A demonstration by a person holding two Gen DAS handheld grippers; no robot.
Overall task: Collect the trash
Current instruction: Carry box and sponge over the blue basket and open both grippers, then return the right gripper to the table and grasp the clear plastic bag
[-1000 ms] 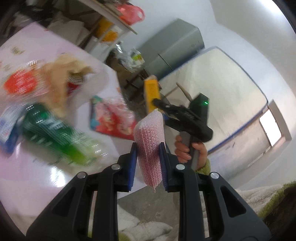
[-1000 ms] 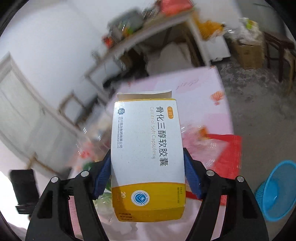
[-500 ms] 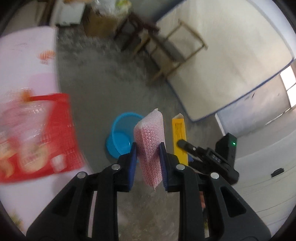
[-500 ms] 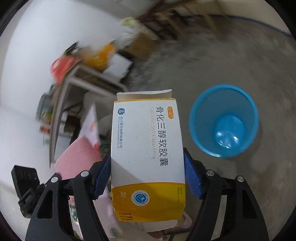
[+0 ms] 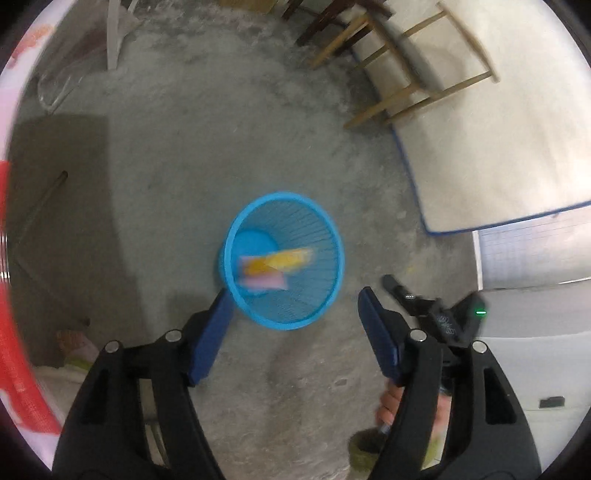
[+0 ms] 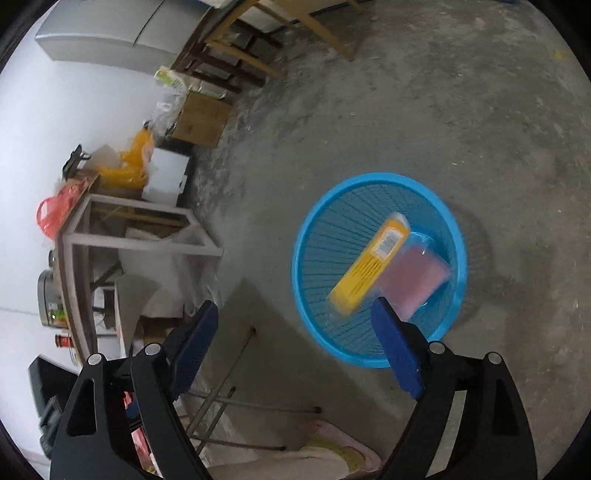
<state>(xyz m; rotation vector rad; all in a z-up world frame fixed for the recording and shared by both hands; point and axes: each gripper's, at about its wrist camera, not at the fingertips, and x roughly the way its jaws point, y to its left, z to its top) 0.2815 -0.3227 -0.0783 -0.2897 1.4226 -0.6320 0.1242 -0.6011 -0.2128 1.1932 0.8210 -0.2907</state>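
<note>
A blue mesh waste basket [image 5: 325, 302] stands on the concrete floor; it also shows in the right wrist view [image 6: 317, 236]. Inside it lie a yellow medicine box [image 6: 371, 267] and a pink bubble-wrap pouch [image 6: 417, 280]; both look blurred in the left wrist view, the box [image 5: 288, 258] above the pouch [image 5: 264, 282]. My left gripper [image 5: 295, 328] is open and empty above the basket's near rim. My right gripper [image 6: 295, 336] is open and empty above the basket's left edge; it also shows at the right of the left wrist view [image 5: 436, 310].
A pink table edge [image 5: 7, 92] and a red bag [image 5: 18, 350] are at the far left. Wooden chairs [image 5: 406, 74] and a white mattress [image 5: 498, 129] stand beyond the basket. A cluttered bench [image 6: 85, 240], a cardboard box [image 6: 201, 118] and a fridge [image 6: 110, 33] line the wall.
Both grippers swung from the table to above the basket and opened. The medicine box and the pink pouch have dropped into the basket.
</note>
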